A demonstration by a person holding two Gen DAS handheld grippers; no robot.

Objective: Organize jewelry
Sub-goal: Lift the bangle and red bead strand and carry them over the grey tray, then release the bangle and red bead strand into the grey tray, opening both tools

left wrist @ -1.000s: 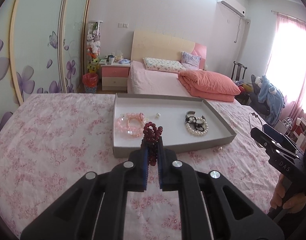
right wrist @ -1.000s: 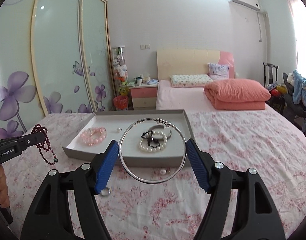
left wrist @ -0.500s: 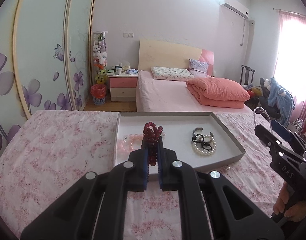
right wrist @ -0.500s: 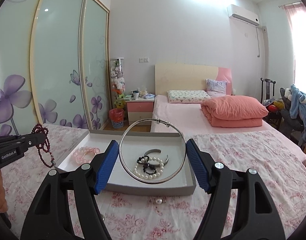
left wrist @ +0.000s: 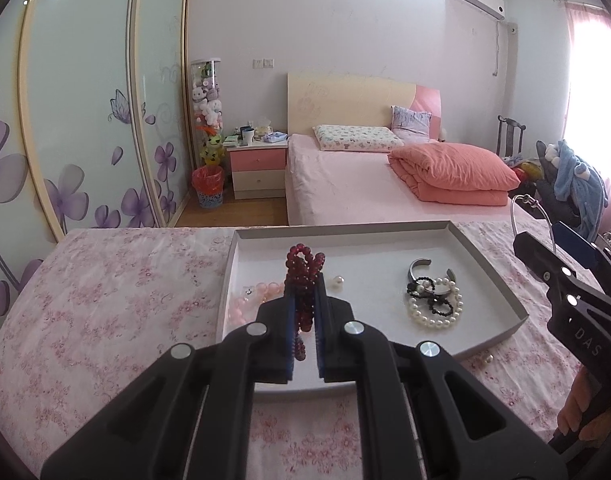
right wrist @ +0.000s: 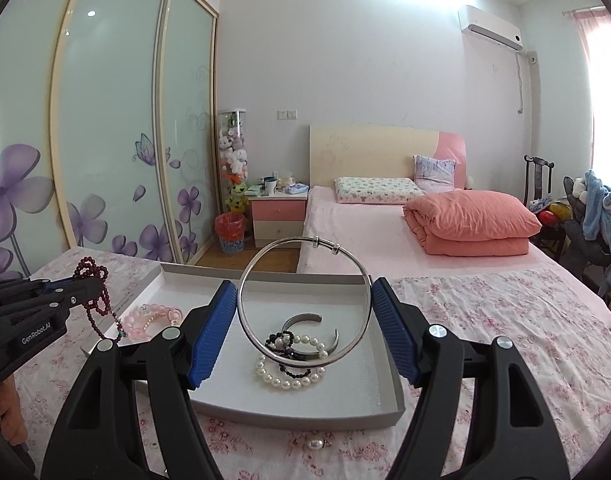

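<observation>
Left hand-held gripper (left wrist: 304,312): jaws nearly together, clamped on a dark red bead bracelet (left wrist: 303,276); loops of beads sticking up above the blue pads, a strand hanging down between them. Poised over the near left part of the grey tray (left wrist: 501,276), above the pink bead bracelet (left wrist: 257,294) lying inside. Seen from the right wrist, same red strand dangling (right wrist: 93,296) from the tip at the tray's left edge.

Right hand-held gripper (right wrist: 305,314): jaws set wide, pressed on both sides of a large silver bangle (right wrist: 303,304), held upright, clasp beads at top. Positioned above the tray's near right half, over a white pearl bracelet (right wrist: 289,376), a black bead bracelet (right wrist: 283,342) and a silver cuff (right wrist: 311,330) resting there together.

Tray resting on the floral bedspread (left wrist: 105,300). Loose pearl (right wrist: 316,444) on the bedspread just outside the tray's near wall; another small pearl (left wrist: 338,280) inside the tray.
</observation>
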